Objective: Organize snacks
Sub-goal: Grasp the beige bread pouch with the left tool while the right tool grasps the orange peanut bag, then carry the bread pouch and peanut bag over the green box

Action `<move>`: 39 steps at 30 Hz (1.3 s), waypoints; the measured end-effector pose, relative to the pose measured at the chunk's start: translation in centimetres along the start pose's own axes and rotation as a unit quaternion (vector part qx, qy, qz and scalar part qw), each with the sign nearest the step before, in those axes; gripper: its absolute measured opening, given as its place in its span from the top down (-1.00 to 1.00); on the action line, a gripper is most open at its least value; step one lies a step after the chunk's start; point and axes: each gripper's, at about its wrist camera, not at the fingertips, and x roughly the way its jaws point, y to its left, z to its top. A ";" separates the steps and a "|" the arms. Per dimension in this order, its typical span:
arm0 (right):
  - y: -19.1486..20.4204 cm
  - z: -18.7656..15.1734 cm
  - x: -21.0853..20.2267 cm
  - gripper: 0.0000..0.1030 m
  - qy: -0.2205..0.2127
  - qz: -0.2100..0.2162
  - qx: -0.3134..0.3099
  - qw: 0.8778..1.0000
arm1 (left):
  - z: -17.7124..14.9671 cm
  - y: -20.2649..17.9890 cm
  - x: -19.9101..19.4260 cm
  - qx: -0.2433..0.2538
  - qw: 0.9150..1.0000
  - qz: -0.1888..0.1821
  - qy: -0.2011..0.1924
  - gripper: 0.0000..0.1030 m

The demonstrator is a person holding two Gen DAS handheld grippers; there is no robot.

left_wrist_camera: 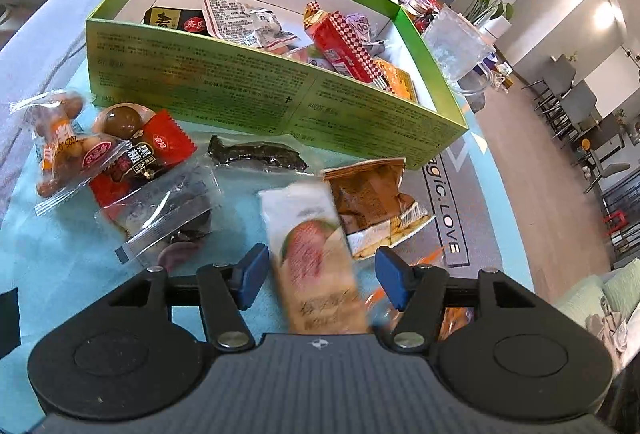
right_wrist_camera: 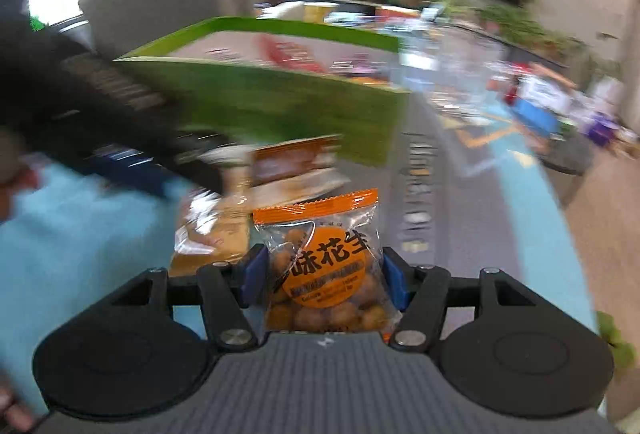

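Observation:
A green box on the blue table holds several snack packs. My left gripper is open; a beige snack bar lies blurred between its blue pads, which stand apart from it. Beside it lies a brown snack pack. My right gripper is shut on an orange peanut packet, held above the table in front of the green box. The right wrist view is motion-blurred.
Loose snacks lie left of the left gripper: a red packet, a clear pack of brown balls, a clear wrapper, a dark strip. A clear jug stands right of the box. The table edge runs along the right.

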 end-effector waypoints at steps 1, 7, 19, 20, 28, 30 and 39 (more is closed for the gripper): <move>0.4 -0.1 -0.3 -0.12 -0.002 0.010 -0.006 1.000 | 0.0 -0.1 0.0 0.003 1.000 0.003 0.001 -0.10; -0.4 -0.3 -0.8 -0.12 -0.004 -0.054 -0.009 0.998 | -0.3 -1.1 0.2 0.026 0.999 0.025 0.005 -0.11; -4.8 -1.0 0.0 -0.12 0.005 -0.100 0.079 0.992 | -3.6 -6.3 2.2 0.209 0.968 0.135 -0.012 -0.45; -4.7 -1.0 0.1 -0.12 0.005 -0.099 0.080 0.992 | -4.0 -6.4 2.1 0.219 0.966 0.139 -0.021 -0.45; -5.2 -1.0 -0.2 -0.12 0.001 -0.098 0.094 0.991 | -4.1 -5.6 1.1 0.209 0.971 0.114 -0.032 0.11; -5.4 -1.0 -0.2 -0.12 -0.001 -0.098 0.100 0.990 | -4.2 -5.2 0.7 0.201 0.974 0.103 -0.035 0.15; -5.3 -0.2 -0.6 -0.12 -0.017 -0.096 0.101 0.990 | -4.2 -5.2 -2.4 0.207 0.972 0.084 -0.079 0.16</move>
